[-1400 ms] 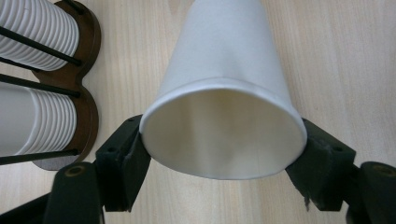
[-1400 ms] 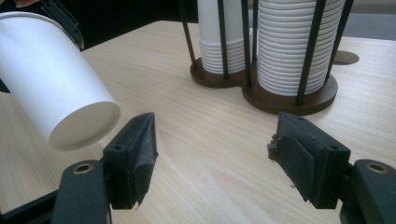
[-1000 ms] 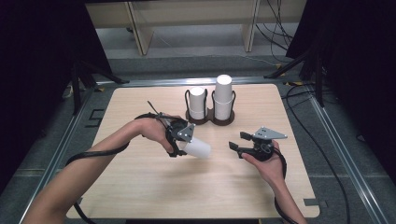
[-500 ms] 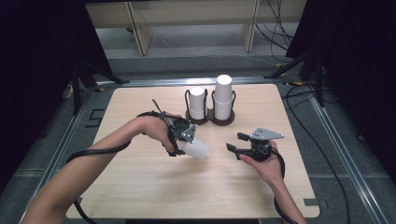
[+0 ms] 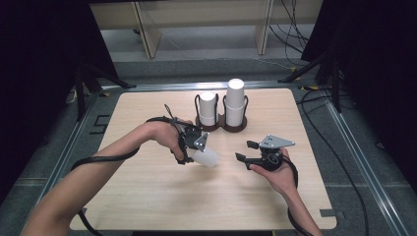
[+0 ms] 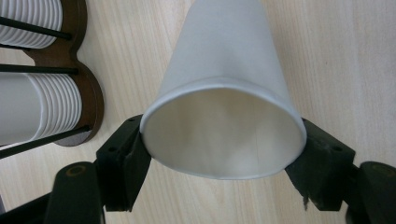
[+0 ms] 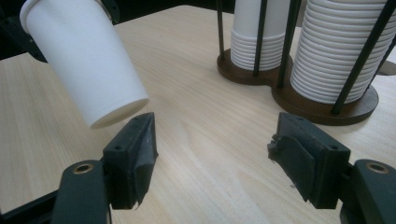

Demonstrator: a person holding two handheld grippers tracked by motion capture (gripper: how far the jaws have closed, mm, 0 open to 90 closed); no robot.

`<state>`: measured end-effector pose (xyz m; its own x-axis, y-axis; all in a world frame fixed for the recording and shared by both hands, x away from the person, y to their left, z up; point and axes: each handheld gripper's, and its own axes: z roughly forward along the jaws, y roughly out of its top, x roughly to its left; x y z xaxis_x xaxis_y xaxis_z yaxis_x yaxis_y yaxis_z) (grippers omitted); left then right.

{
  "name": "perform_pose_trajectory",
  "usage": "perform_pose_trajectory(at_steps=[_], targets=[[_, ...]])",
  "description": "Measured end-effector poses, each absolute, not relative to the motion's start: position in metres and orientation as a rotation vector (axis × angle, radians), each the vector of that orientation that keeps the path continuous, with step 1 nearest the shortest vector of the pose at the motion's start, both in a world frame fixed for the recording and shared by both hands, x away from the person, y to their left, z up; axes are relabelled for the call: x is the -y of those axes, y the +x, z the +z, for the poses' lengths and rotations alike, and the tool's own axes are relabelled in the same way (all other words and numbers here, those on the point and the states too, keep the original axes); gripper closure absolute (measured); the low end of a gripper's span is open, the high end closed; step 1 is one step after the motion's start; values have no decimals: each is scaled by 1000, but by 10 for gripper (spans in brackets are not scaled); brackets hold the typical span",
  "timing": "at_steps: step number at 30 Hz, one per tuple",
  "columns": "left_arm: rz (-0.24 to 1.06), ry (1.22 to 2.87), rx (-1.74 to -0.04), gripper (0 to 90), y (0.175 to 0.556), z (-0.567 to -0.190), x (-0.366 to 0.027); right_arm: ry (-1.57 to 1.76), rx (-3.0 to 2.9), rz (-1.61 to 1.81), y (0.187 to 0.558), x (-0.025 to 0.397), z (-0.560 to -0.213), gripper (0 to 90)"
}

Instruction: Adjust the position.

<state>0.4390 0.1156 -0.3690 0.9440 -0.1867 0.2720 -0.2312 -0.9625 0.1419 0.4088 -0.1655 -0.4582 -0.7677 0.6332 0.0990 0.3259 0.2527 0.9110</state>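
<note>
Paper cup (image 5: 206, 158), white, smooth and tapered, held at its rolled rim between the jaws of the left gripper (image 5: 191, 147), tilted above the pale wood-grain tabletop (image 5: 147, 196). Since the earlier frames the cup has shifted slightly toward the person. Right gripper (image 5: 248, 152) hovers beside it, jaws wide and holding nothing. Behind, two ribbed cup stacks (image 5: 235, 101) stand in a dark wooden, black-rodded holder (image 5: 231, 126).

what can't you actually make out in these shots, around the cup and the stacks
- Paper cup: its closed base, left gripper view, hidden behind its own wall.
- Cup stacks in the wooden holder: their tops, right gripper view, cut off by the top edge.
- Left gripper: its grip on the cup, high view, too small.
</note>
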Motion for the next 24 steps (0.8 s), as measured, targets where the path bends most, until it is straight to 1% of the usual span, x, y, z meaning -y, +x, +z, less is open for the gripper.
perform_pose_trajectory(at_steps=[7,12,14,19,24], targets=[[385,2947,336,271,438,-366,-112,895,-2240,1507,407,162,-457,304],[384,2958,344,271,439,-366,-111,856,-2282,1494,406,158,-456,303],[379,2969,350,271,439,-366,-110,779,-2279,1468,407,156,-456,300],[378,2987,369,271,439,-366,-108,792,-2304,1464,405,151,-455,298],[373,3003,375,271,438,-366,-107,737,-2317,1468,404,145,-454,298]])
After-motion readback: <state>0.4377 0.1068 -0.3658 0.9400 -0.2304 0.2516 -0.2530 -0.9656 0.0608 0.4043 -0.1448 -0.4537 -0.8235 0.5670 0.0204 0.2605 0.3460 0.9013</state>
